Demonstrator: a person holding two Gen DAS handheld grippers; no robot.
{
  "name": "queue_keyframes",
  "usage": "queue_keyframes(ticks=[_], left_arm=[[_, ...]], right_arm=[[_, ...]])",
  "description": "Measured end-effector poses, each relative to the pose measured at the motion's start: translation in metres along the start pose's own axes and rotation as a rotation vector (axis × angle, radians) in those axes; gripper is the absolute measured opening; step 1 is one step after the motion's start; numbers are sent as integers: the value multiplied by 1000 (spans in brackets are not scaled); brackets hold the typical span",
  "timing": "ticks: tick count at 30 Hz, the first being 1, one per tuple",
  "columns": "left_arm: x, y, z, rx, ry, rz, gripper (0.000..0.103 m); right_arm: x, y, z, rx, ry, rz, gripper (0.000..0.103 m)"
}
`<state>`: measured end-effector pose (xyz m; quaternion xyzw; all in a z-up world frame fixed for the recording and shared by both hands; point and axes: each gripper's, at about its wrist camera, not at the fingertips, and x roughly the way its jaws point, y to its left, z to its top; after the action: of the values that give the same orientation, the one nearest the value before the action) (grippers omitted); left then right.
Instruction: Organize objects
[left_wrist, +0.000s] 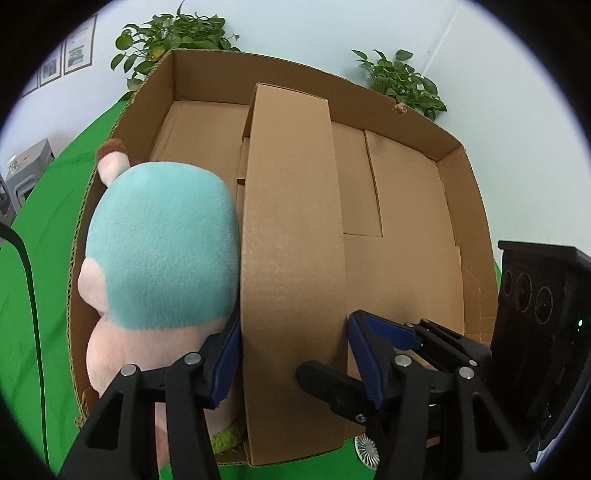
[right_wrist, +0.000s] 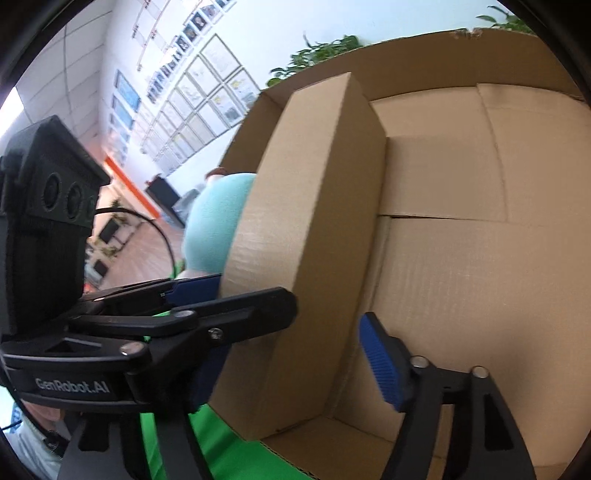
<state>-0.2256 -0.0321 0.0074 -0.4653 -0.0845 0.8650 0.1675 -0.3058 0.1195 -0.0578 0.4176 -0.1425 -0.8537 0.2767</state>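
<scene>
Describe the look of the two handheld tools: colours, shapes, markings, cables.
Both tools are black plastic with angular scissor-like linkages, silver rivets and ribbed blue pads on the fingers. The left tool carries white "GenRobot.AI" lettering, a black camera block with round lenses and a thin black cable. The right tool shows the same black links and blue pads.

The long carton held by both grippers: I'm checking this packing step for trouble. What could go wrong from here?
1. The long carton sits tight against the plush toy; lowering it may pinch the toy.
2. The left gripper and right gripper hold one end only, so the far end could sag or slip.
3. The grippers may bump the big box.
</scene>
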Motion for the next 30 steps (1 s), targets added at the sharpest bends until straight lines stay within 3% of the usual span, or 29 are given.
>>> queue_keyframes(ticks=[3, 6, 8, 9, 16, 21, 24, 27, 28, 30], left_arm=[[-8, 1, -3, -5, -20, 6, 55], [-22, -5, -6, 31, -76, 49, 55], [-33, -8, -8, 62, -123, 84, 56], [-36, -10, -9, 71, -133, 94, 56], [-57, -9, -33, 99, -207, 149, 57], [-83, -22, -65, 169, -336, 231, 80], [-93, -37, -85, 228, -394, 263, 80], [-99, -44, -100, 224, -441, 290, 80], [-100, -44, -103, 215, -450, 303, 75], [-101, -40, -105, 185, -454, 314, 42]], right_arm=[[-10, 6, -5, -1, -13, -54, 80], [-30, 17, -16, -44, -64, -172, 85], [-46, 29, -28, -78, -127, -241, 101], [-57, 33, -37, -89, -152, -260, 103], [-111, 61, -76, -102, -250, -413, 102], [-148, 62, -106, -104, -273, -538, 102], [-163, 58, -126, -88, -278, -556, 102], [-170, 57, -135, -82, -291, -631, 95], [-175, 57, -139, -78, -295, -636, 85], [-183, 57, -146, -77, -304, -652, 65]])
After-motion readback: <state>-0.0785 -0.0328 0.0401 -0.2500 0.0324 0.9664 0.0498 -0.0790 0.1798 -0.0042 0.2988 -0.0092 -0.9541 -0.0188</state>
